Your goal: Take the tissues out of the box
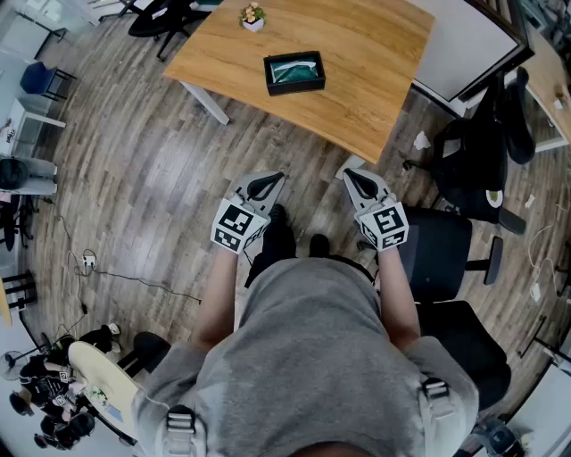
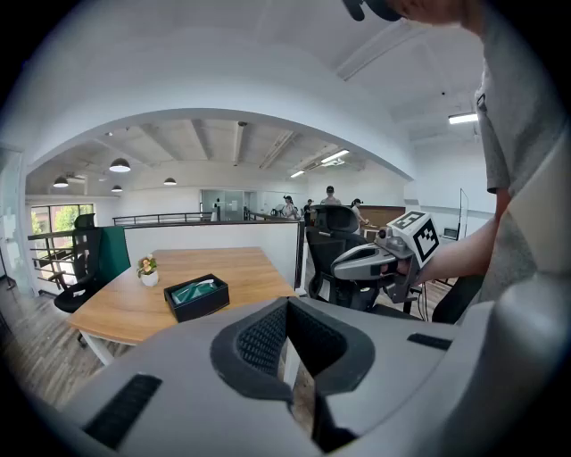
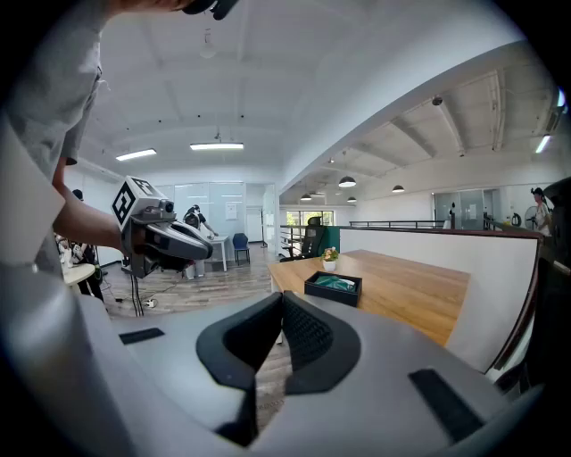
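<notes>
Two closed, empty grippers, the left gripper (image 1: 272,183) and the right gripper (image 1: 351,177), hang side by side, well short of the black box (image 1: 295,87) on the wooden table (image 1: 375,62) ahead of their fingertips. Green tissues (image 1: 296,68) lie inside the box. A flower pot (image 1: 253,16) stands beyond it, and an office chair (image 1: 442,259) sits beside the right gripper.

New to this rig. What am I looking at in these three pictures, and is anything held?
No robot here: a person holds a two-jaw gripper in each hand. The head view looks down from a camera on the person's head at the left gripper and right gripper; the other two views look along each gripper's own jaws. Both pairs of jaws are shut on nothing. Ahead, a wooden table carries a black box with green contents and a small potted plant.
</notes>
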